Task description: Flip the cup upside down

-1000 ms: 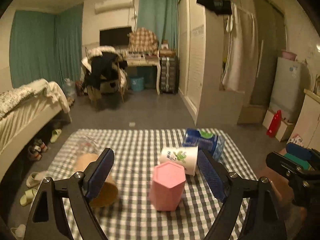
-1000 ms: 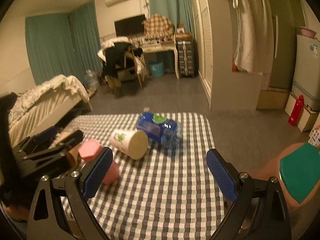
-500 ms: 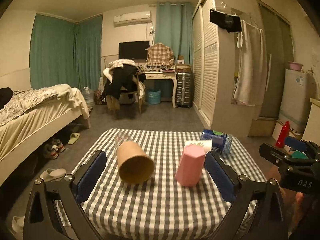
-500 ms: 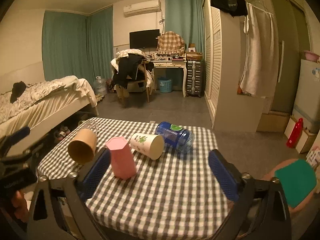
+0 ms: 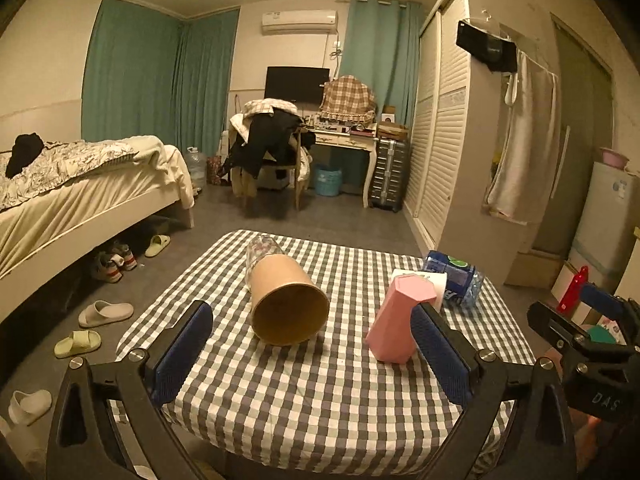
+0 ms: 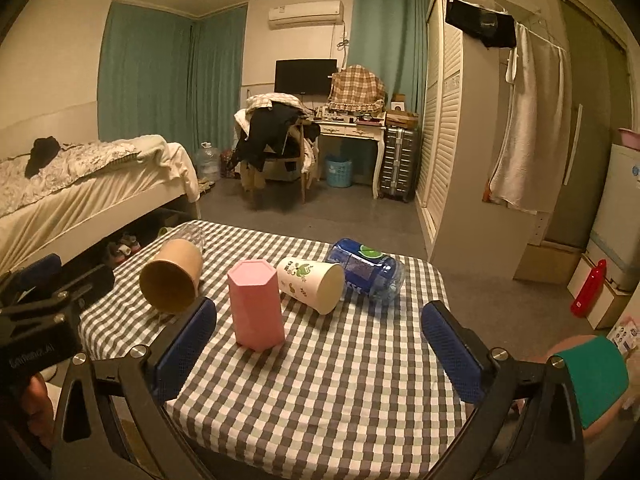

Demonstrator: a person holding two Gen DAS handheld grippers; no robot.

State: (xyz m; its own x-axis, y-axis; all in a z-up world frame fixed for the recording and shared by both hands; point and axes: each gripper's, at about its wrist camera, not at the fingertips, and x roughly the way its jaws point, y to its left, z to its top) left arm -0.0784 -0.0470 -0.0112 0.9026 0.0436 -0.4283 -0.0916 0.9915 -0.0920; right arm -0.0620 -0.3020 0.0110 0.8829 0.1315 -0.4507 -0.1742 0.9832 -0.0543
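Both grippers wide open, empty, clear of the table [image 6: 320,400]; pink cup [image 6: 256,306] standing mouth-down, seemingly flipped.

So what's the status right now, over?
Left gripper open, empty. Right gripper open, empty. Pink cup upside down on the table, nobody touching it. Brown cup, white cup and bottle lying beside it.

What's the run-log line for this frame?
left gripper: open, empty | right gripper: open, empty | pink cup: standing, closed end up | brown cup, white cup: lying on sides
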